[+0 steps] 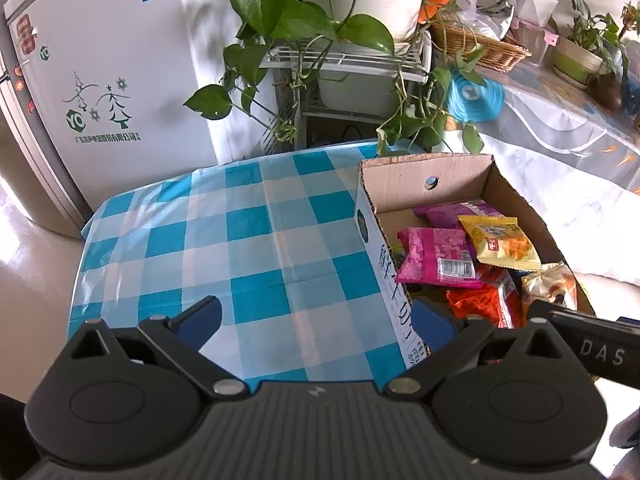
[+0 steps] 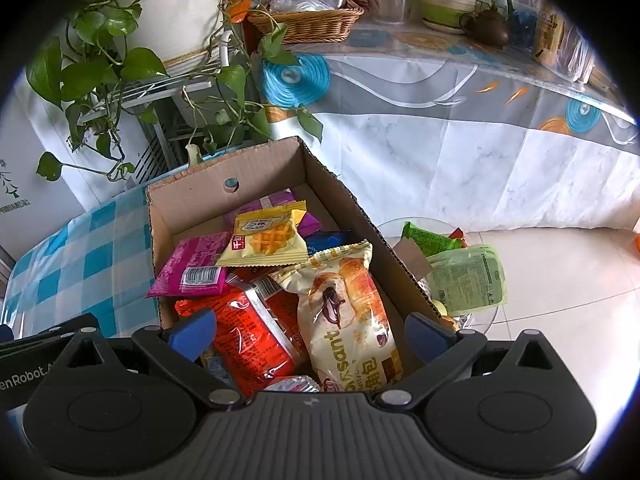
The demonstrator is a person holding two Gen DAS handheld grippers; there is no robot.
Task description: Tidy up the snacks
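Note:
A cardboard box (image 1: 400, 184) (image 2: 192, 196) stands on the blue checked tablecloth (image 1: 248, 240) and holds several snack packets: a pink one (image 1: 436, 256) (image 2: 192, 268), a yellow waffle one (image 1: 500, 242) (image 2: 268, 240), a purple one (image 1: 456, 210), red ones (image 2: 244, 328) and a croissant pack (image 2: 348, 312). My left gripper (image 1: 316, 320) is open, its jaws astride the box's left wall. My right gripper (image 2: 308, 332) is open and empty, low over the red and croissant packs.
A glass side table (image 2: 486, 316) right of the box carries green snack packs (image 2: 468, 276). Behind are a potted vine (image 1: 288, 20) on a white rack, a fridge (image 1: 100, 80), and a long table (image 2: 440, 120) with a wicker basket (image 2: 312, 24).

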